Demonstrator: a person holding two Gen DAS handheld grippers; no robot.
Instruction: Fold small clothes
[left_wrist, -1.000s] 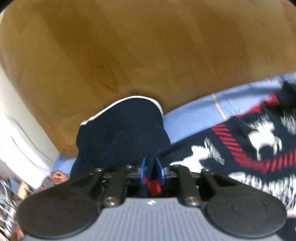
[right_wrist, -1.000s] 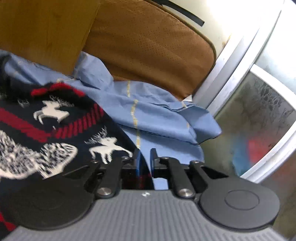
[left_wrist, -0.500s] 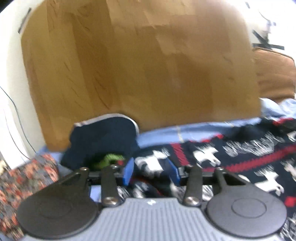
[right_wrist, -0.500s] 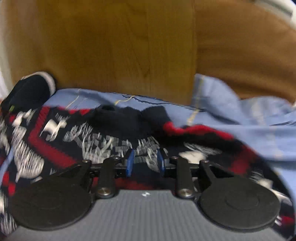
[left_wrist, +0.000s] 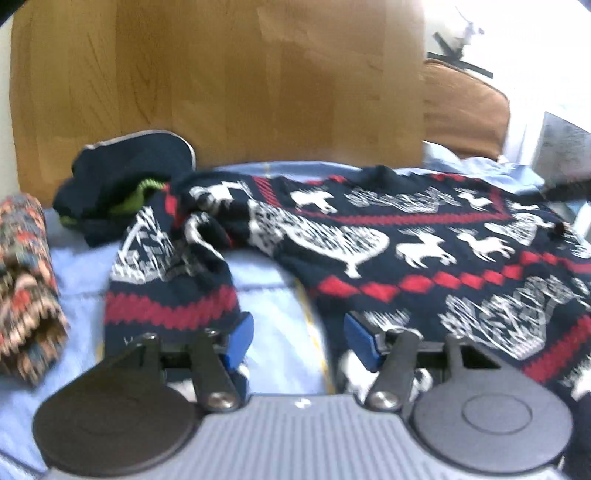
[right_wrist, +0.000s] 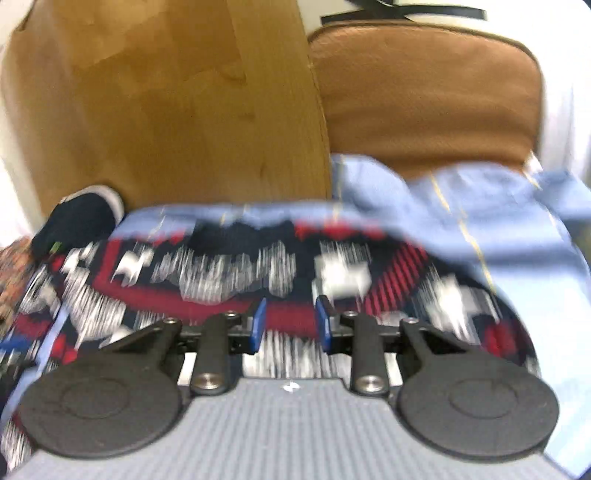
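A navy sweater with white reindeer and red bands (left_wrist: 388, 236) lies spread on a light blue sheet (left_wrist: 273, 306). Its left sleeve (left_wrist: 170, 280) is bent down toward me. My left gripper (left_wrist: 297, 341) is open and empty, hovering over the sheet between the sleeve and the body. In the right wrist view the sweater (right_wrist: 229, 273) is blurred by motion. My right gripper (right_wrist: 290, 325) is open and empty just above the sweater's lower part.
A dark navy garment with green trim (left_wrist: 125, 184) lies bunched at the back left against a wooden headboard (left_wrist: 229, 81). A multicoloured patterned knit (left_wrist: 26, 280) lies at the left. A brown cushion (right_wrist: 424, 99) stands at the back right, with rumpled sheet (right_wrist: 461, 206) below it.
Both grippers opened and let go of the sweater, then drew back toward its lower edge. The sweater now lies flat on the sheet.
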